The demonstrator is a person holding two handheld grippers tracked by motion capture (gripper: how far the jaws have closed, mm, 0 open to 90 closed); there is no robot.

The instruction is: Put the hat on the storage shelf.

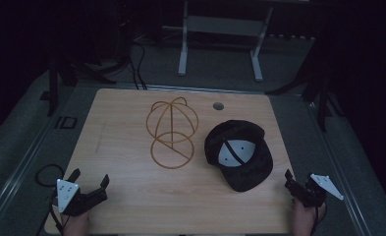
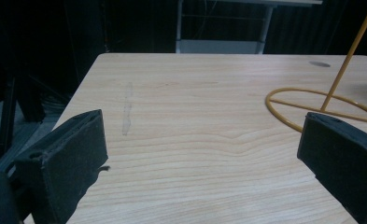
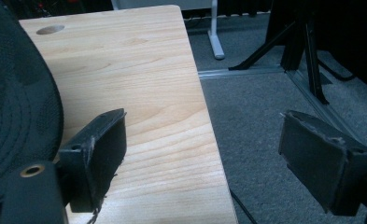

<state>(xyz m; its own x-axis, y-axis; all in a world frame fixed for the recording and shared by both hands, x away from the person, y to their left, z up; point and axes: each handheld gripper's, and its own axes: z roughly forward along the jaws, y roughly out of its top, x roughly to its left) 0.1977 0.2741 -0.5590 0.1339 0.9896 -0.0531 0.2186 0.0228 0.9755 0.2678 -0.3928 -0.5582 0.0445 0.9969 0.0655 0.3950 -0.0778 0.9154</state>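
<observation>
This is looking like a lab or test room. A wooden worktop [image 1: 131, 196] is standing on grey carpet [image 1: 220, 69] in a dark space. Black stand legs [image 1: 323, 98] are sitting by its right edge, cables [image 1: 136, 64] are lying past its far edge, and a white table frame [image 1: 220, 44] is standing behind.

High view: fixed overhead, facing forward and down across the whole pale wooden worktop [image 1: 131, 196]. Left gripper view: low, close to the surface, sharing the yellow wire hat stand [image 2: 321, 100]. Right gripper view: low at the worktop's right edge, sharing the black cap [image 3: 17, 102].
</observation>
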